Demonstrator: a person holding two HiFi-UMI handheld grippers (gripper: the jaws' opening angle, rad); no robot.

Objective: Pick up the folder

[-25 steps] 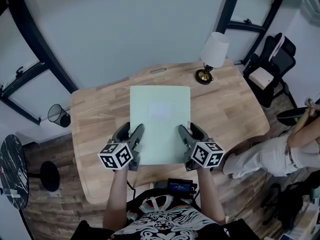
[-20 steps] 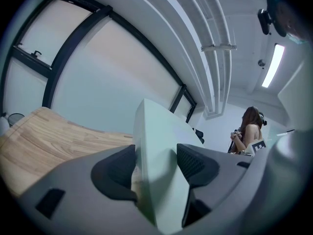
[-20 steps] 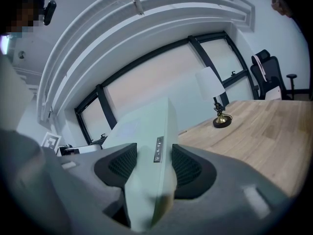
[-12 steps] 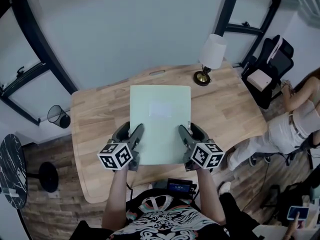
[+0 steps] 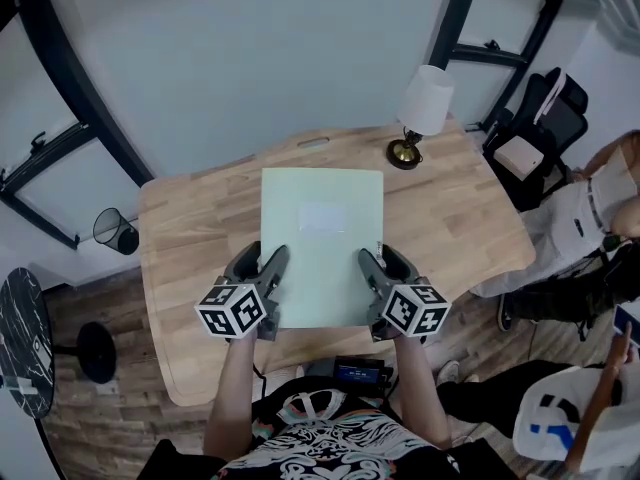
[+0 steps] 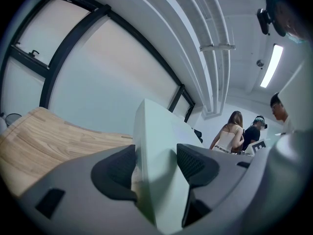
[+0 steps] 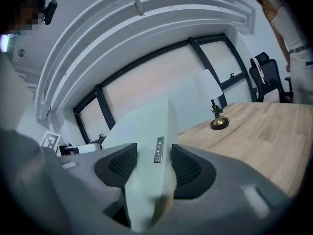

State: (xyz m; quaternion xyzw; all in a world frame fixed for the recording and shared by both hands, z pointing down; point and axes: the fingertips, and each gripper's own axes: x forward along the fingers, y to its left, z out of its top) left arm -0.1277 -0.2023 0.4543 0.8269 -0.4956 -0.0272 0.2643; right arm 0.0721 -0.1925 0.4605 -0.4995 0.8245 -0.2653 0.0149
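Observation:
A pale green folder (image 5: 321, 238) with a white label is held flat above the wooden table (image 5: 190, 238), in front of the person. My left gripper (image 5: 274, 276) is shut on the folder's left near edge. My right gripper (image 5: 367, 276) is shut on its right near edge. In the left gripper view the folder (image 6: 156, 155) passes edge-on between the two dark pads (image 6: 198, 163). In the right gripper view the folder (image 7: 146, 151) sits between the pads (image 7: 188, 168), its spine label showing.
A small lamp (image 5: 418, 113) with a white shade and brass base stands at the table's far right corner. A wire bin (image 5: 112, 230) sits on the floor at left. Black chairs (image 5: 545, 118) and people (image 5: 590, 218) are to the right.
Both grippers and the folder stay almost still. The people at the right of the table have moved about.

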